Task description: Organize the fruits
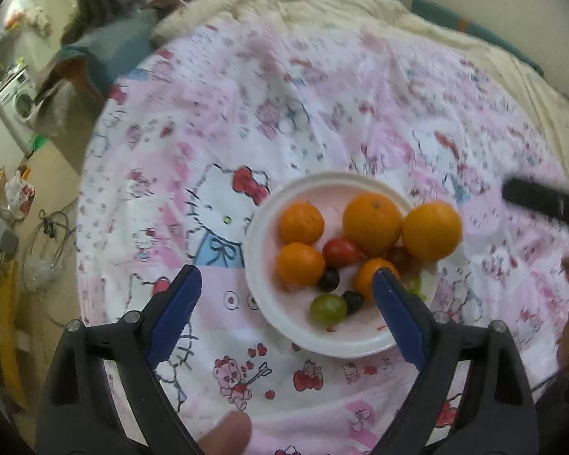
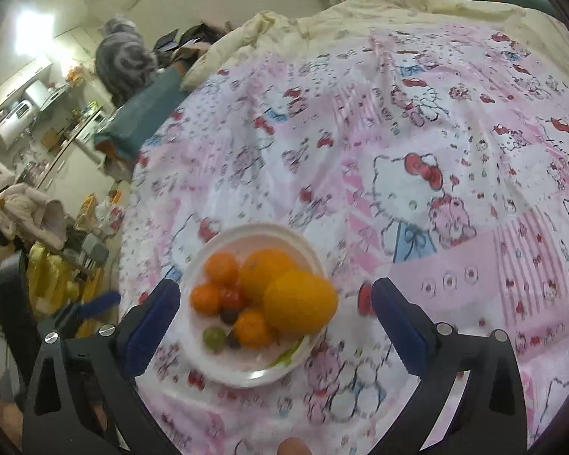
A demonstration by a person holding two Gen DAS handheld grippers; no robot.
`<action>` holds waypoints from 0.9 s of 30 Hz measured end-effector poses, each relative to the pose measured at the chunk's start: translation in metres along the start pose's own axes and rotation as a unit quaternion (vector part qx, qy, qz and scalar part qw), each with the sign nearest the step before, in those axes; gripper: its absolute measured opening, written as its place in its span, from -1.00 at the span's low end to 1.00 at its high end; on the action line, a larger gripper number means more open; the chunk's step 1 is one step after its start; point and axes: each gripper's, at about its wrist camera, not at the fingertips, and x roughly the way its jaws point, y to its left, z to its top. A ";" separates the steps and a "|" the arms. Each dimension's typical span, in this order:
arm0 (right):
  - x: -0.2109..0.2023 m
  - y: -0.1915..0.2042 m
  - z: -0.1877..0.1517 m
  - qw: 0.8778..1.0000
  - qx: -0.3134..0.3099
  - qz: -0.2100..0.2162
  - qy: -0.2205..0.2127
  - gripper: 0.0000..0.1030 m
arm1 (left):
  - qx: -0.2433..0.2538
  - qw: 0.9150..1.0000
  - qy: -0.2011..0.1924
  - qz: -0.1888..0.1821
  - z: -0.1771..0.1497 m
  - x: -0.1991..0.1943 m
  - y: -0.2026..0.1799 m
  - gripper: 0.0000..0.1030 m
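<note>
A white plate [image 1: 269, 303] lies on a pink Hello Kitty bedspread and holds two large oranges [image 1: 371, 223], several small mandarins [image 1: 301, 223], a red cherry tomato [image 1: 341, 252], dark grapes [image 1: 328, 280] and a green grape [image 1: 328, 308]. My left gripper [image 1: 287, 285] is open above the plate's near left side. My right gripper [image 2: 276, 298] is open and hovers over the same plate [image 2: 246, 373], with the oranges [image 2: 299, 301] between its fingers. One finger of the right gripper shows at the right edge of the left wrist view [image 1: 542, 204].
The bedspread [image 2: 417, 144] covers a wide bed. A cream duvet [image 2: 379, 3] lies bunched at the far side. A grey striped cat [image 2: 123, 58] sits at the bed's far left corner. Cluttered floor, shelves and clothes lie left of the bed [image 2: 38, 227].
</note>
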 end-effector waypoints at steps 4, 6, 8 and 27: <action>-0.022 0.007 -0.013 1.000 0.008 0.004 -0.006 1.00 | -0.023 1.000 -0.016 0.002 -0.003 -0.025 0.009 0.74; -0.032 0.009 -0.022 1.000 0.015 0.005 -0.007 1.00 | -0.025 0.999 -0.023 0.006 -0.009 -0.037 0.012 0.74; -0.040 0.012 -0.031 1.000 0.013 0.003 -0.010 1.00 | -0.036 0.999 -0.027 0.004 -0.016 -0.048 0.016 0.74; -0.059 0.037 -0.104 0.998 -0.020 -0.056 -0.033 1.00 | -0.053 0.997 -0.045 0.029 -0.086 -0.084 0.030 0.96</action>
